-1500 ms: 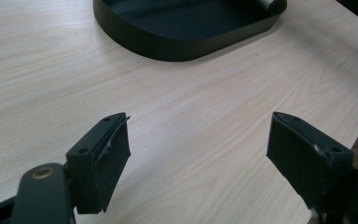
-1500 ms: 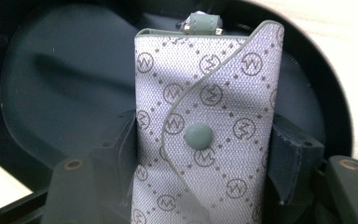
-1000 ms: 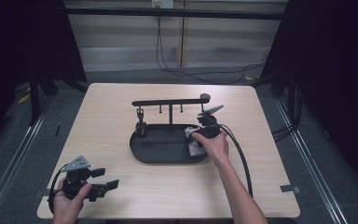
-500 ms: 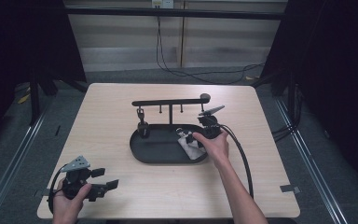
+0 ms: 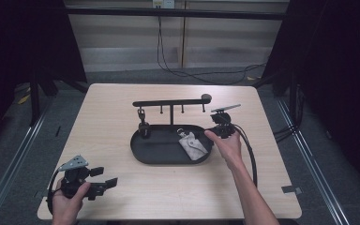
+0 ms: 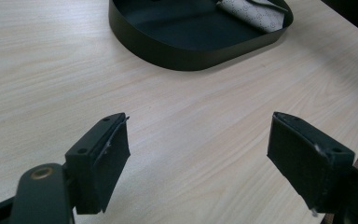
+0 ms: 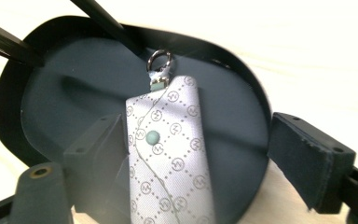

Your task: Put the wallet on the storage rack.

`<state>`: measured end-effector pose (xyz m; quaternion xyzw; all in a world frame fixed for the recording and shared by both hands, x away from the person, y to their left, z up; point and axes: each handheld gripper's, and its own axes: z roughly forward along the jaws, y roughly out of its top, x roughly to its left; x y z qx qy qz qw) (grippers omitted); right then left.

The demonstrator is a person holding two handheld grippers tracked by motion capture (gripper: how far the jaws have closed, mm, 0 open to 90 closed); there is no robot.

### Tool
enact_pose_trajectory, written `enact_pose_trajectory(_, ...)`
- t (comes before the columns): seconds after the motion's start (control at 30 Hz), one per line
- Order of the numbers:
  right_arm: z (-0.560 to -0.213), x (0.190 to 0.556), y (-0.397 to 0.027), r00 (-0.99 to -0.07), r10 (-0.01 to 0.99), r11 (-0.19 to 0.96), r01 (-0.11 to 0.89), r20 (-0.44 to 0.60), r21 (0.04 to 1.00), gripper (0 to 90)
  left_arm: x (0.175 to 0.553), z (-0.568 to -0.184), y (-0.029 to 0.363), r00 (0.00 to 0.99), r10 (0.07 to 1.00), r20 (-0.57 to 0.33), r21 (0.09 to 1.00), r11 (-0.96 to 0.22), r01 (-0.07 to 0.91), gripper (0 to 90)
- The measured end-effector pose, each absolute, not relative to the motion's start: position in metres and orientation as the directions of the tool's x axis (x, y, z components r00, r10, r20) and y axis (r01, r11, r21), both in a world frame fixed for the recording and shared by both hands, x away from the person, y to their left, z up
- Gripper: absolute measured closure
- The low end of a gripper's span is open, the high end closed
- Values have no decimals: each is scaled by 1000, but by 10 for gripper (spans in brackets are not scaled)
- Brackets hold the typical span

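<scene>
Patterned key pouch (image 7: 168,158) lies flat in black tray (image 7: 51,107), just below right hand-held gripper (image 7: 198,163); jaws have just been opening, now spread, pouch not pinched.

Grey patterned key pouch (image 7: 168,158) lying flat in the black oval tray (image 5: 157,152).

Soft fabric, pale grey, printed with a diamond grid of dots and small round monograms; closed by a flap with a curved stitched edge and a small pale green snap. Fitted at one narrow end with a green tab and a silver ring (image 7: 160,61) resting on the tray floor. Seen from the high view at the right end of the tray (image 5: 191,145), slightly askew, ring end turned toward the far rim. Lying free on the dark tray floor, near the right wall.
</scene>
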<state>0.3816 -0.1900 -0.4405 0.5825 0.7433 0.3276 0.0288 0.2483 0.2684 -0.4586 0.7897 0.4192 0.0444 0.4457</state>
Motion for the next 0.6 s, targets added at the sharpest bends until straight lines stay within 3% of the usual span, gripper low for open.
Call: enact_pose_trajectory(0.6,-436,346,-231,-299,900,58,805,319,590,194,248,-461,268,644,701,-306,730,-262,632,204)
